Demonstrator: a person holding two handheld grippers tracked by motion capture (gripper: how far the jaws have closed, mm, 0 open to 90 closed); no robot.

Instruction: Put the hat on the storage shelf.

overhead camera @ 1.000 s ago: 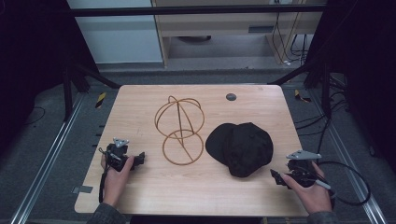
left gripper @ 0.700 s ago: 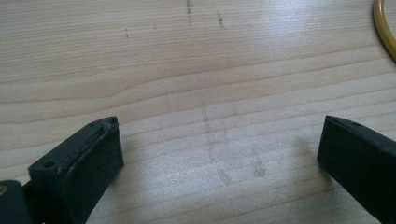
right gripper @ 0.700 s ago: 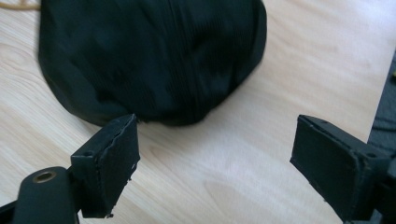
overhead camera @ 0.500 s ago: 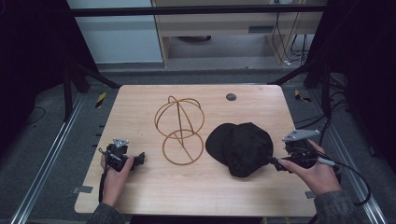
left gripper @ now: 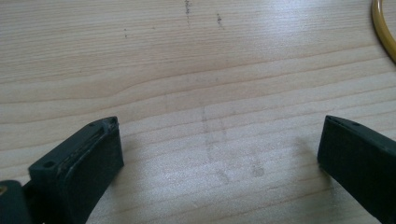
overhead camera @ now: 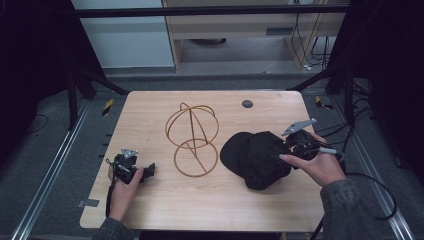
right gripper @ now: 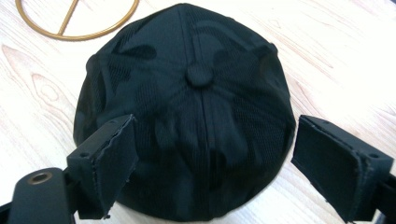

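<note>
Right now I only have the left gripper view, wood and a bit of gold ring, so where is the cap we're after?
Observer: The black cap lies on the table, to the right of the gold wire stand, seen from the high view.
Operator: Is the other gripper anywhere near it?
Observer: Yes. The right gripper is open, one jaw on each side of the cap's crown.
Operator: Which way up is the cap?
Observer: Crown up; the right gripper view shows its top button facing the camera.
Operator: And my left gripper?
Observer: The left gripper sits low at the table's left, apart from the stand.
</note>
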